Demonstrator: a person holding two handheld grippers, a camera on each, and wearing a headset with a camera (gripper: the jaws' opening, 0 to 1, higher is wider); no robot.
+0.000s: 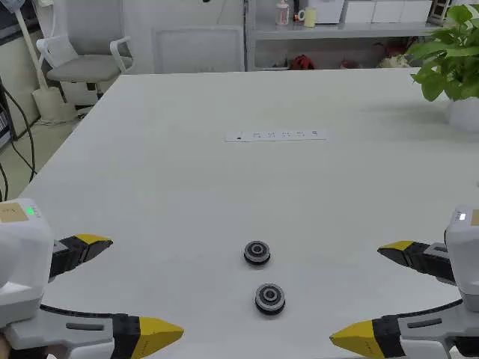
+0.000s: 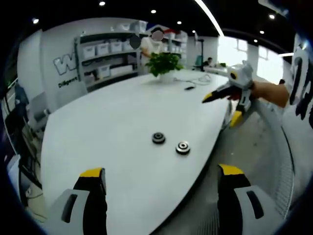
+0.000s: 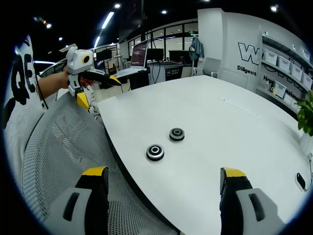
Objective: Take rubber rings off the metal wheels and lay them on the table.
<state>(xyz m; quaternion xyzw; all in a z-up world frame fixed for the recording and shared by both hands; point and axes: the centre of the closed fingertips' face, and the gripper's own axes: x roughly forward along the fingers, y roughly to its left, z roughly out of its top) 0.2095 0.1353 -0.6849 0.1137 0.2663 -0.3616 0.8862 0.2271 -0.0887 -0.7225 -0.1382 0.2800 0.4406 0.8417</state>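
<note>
While both grippers are held at the person's edge of the tabletop (image 1: 224,187), neither is in contact with the work. The left gripper (image 1: 129,288) stands at the lower left of the head view, its fingers spread wide with nothing between them. The right gripper (image 1: 372,292) stands opposite at the lower right, fingers likewise spread and empty. Two metal wheels lie flat on the tabletop between the grippers, near each other but not touching, and well apart from either gripper. The far wheel (image 1: 257,253) is further in, and the near wheel (image 1: 269,298) is closer to the person's edge and slightly to the right. Each wheel has a dark rubber ring (image 1: 247,254) seated around its rim. Both gripper views show the pair ahead of the open fingers, with the opposite gripper beyond the table edge. Further along the tabletop are a socket strip (image 1: 277,135) and, at the far right corner, a potted plant (image 1: 449,60).
</note>
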